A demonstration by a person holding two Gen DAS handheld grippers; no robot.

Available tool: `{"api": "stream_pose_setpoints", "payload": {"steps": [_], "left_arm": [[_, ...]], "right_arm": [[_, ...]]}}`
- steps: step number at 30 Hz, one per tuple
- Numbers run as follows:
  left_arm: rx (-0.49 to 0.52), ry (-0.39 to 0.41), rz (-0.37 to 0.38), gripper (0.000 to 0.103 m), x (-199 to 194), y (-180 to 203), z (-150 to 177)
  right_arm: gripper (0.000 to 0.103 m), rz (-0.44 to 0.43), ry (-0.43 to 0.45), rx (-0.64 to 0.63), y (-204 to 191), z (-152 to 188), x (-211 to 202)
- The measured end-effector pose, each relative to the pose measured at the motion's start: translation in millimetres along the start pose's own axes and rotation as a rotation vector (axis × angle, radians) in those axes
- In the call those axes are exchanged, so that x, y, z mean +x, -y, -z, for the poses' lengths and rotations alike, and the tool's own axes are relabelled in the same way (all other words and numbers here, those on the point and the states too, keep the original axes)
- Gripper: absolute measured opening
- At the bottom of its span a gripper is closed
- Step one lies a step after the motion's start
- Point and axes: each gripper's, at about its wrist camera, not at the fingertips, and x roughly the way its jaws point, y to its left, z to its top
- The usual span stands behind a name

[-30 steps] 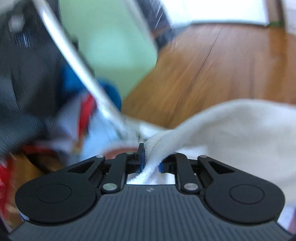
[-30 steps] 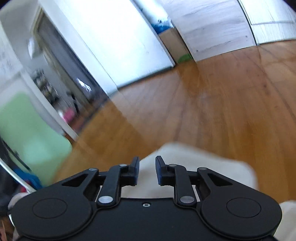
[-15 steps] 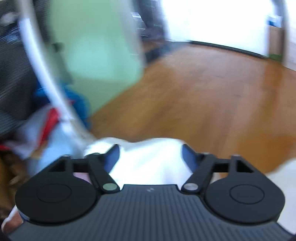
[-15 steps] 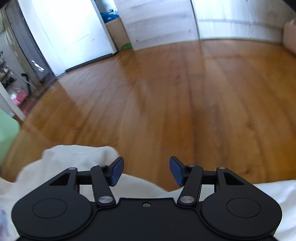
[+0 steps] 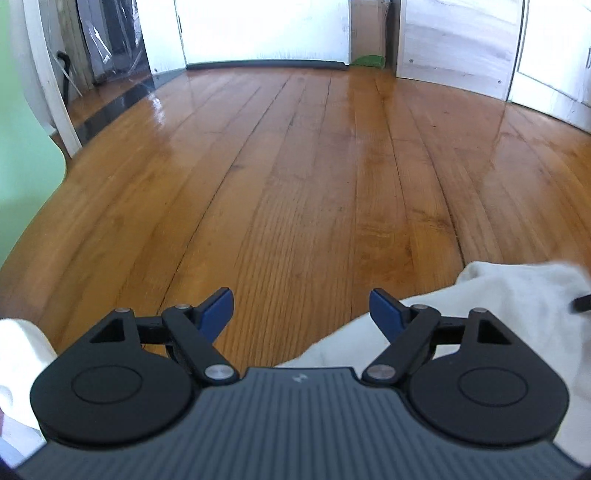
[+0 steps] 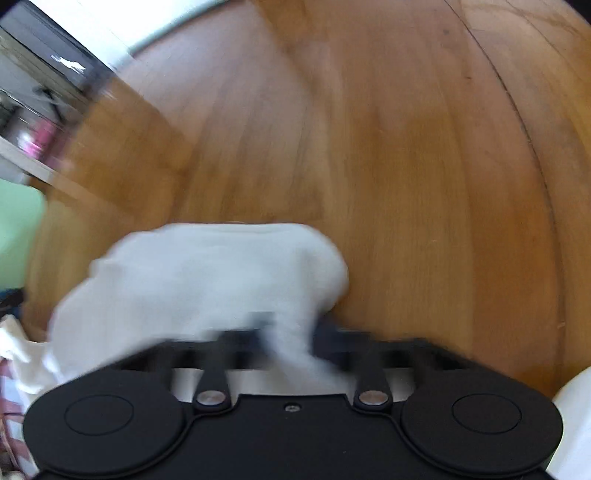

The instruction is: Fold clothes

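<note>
A white garment lies crumpled on the wooden floor at the lower right of the left wrist view, touching the outside of the right finger. My left gripper hovers over bare floor, its jaws opening wide with nothing between them. In the blurred right wrist view the same white garment bulges up ahead of my right gripper. Its jaws are closing, and a fold of the cloth is pinched between them.
A pale green object stands at the left. More white cloth lies by the left gripper's left side. White doors and a cabinet line the far wall. Patterned clothes lie at the lower left of the right wrist view.
My left gripper let go of the white cloth, opened wide and swung right, away from the clothes pile. My right gripper opened, dipped down, and closed on the white garment.
</note>
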Motion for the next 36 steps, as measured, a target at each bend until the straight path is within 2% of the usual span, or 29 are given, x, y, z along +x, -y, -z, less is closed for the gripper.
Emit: {"api": "stream_pose_setpoints", "payload": {"steps": [2, 4, 5, 6, 7, 8, 11, 13, 15, 17, 18, 20, 21, 23, 25, 27, 29, 31, 32, 34, 36], "left_arm": [[0.112, 0.009, -0.085, 0.08, -1.7, 24.6, 9.4], [0.148, 0.01, -0.061, 0.08, -0.2, 34.0, 16.8], [0.165, 0.01, -0.048, 0.08, 0.6, 38.6, 20.5], [0.143, -0.002, -0.005, 0.08, -0.3, 40.0, 24.0], [0.129, -0.001, 0.026, 0.08, -1.1, 40.4, 26.4], [0.115, -0.001, 0.057, 0.08, -1.9, 40.8, 28.8], [0.128, -0.005, 0.05, 0.08, -6.4, 46.3, 41.0], [0.126, -0.002, 0.079, 0.08, -11.1, 51.7, 44.8], [0.099, 0.006, 0.151, 0.081, -11.2, 55.9, 41.0], [0.081, 0.015, 0.221, 0.081, -20.2, 62.2, 40.4], [0.086, 0.024, 0.248, 0.081, -22.7, 68.1, 39.2], [0.104, 0.05, 0.293, 0.085, -22.6, 83.5, 34.9], [0.118, 0.066, 0.312, 0.087, -20.1, 92.7, 31.8], [0.137, 0.081, 0.343, 0.097, -8.1, 112.0, 22.1], [0.147, 0.076, 0.369, 0.098, 10.6, 132.2, 9.0], [0.215, -0.025, 0.395, 0.098, 32.7, 155.3, -3.7], [0.281, -0.105, 0.419, 0.098, 43.0, 172.2, -7.4], [0.268, -0.102, 0.412, 0.098, 43.6, 178.8, -5.0], [0.236, -0.098, 0.408, 0.098, 42.7, 178.1, -2.8], [0.166, -0.13, 0.44, 0.098, 44.8, 173.6, 1.6], [0.115, -0.164, 0.517, 0.098, 47.9, 164.0, 6.7]], "right_arm": [[0.017, 0.019, 0.238, -0.186, -19.9, 30.4, -34.5], [0.017, 0.067, 0.433, -0.5, -53.1, 85.1, -61.3], [0.017, 0.112, 0.471, -0.661, -69.6, 112.8, -65.9], [0.017, 0.168, 0.47, -0.816, -84.8, 139.7, -65.0], [0.017, 0.172, 0.439, -0.902, -92.3, 160.6, -64.5], [0.018, 0.136, 0.384, -0.933, -94.0, 177.2, -64.4], [0.018, -0.044, 0.182, -0.86, -77.7, 202.6, -67.5], [0.02, -0.065, 0.097, -0.787, -64.8, 205.2, -68.7], [0.023, -0.079, 0.032, -0.755, -58.8, 202.7, -73.7], [0.032, -0.103, -0.012, -0.733, -59.3, 194.0, -79.9], [0.032, -0.117, -0.034, -0.72, -60.0, 188.9, -82.8], [0.034, -0.141, -0.018, -0.681, -59.4, 177.7, -88.0], [0.04, -0.153, -0.002, -0.66, -58.8, 171.9, -90.6], [0.047, -0.169, 0.026, -0.61, -56.5, 160.2, -94.7], [0.047, -0.145, 0.045, -0.556, -49.2, 150.6, -96.5], [0.048, -0.097, 0.071, -0.517, -43.0, 145.8, -95.8], [0.049, -0.013, 0.09, -0.466, -35.1, 140.4, -91.7], [0.05, 0.017, 0.071, -0.421, -26.7, 135.5, -87.8], [0.048, -0.009, 0.042, -0.451, -27.8, 136.8, -86.0], [0.048, -0.027, 0.023, -0.623, -43.5, 151.8, -87.7], [0.052, -0.022, 0.028, -0.806, -65.0, 174.8, -88.7]]}}
